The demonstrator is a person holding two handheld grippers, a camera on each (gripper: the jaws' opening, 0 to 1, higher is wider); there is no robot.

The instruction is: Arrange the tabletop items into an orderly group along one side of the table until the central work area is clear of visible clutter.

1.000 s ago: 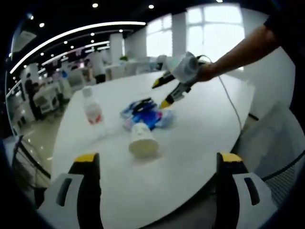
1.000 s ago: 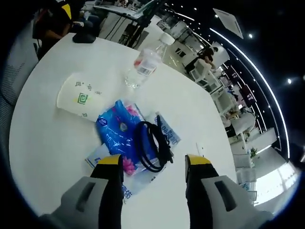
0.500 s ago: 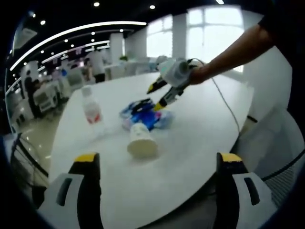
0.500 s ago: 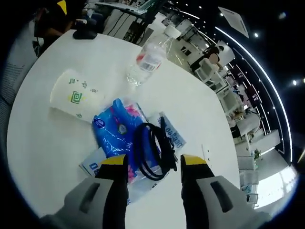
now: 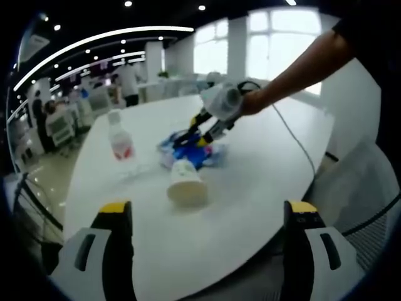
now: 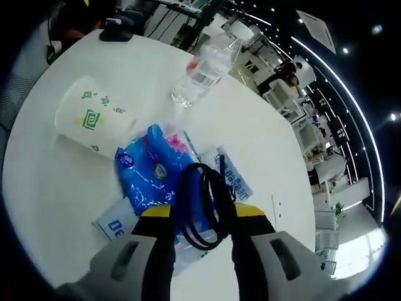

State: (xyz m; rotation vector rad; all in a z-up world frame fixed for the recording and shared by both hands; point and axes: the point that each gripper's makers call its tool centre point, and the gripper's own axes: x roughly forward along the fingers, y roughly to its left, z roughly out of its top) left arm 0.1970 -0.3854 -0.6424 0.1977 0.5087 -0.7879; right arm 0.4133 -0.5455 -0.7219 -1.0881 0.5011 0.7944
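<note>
A paper cup (image 5: 186, 184) lies on its side on the white table (image 5: 263, 175), and a clear water bottle (image 5: 119, 141) stands to its left. Behind the cup is a heap of blue tissue packs (image 5: 191, 153) with a black cable coil (image 6: 203, 204) on top. My right gripper (image 5: 195, 133), held by a person's hand, is down at that heap. In the right gripper view its open jaws (image 6: 203, 213) flank the coil closely, with the cup (image 6: 91, 122), the blue packs (image 6: 153, 172) and the bottle (image 6: 203, 72) beyond. My left gripper (image 5: 208, 210) hangs open at the near table edge, holding nothing.
A thin white cord (image 5: 294, 141) trails across the table to the right of the arm. Bare tabletop (image 6: 62, 182) lies around the heap. Other tables, chairs and people (image 5: 47, 122) fill the room beyond the table's far edge.
My right gripper has come down onto the heap, and its jaws have narrowed around the black coil. The left gripper has stayed where it was.
</note>
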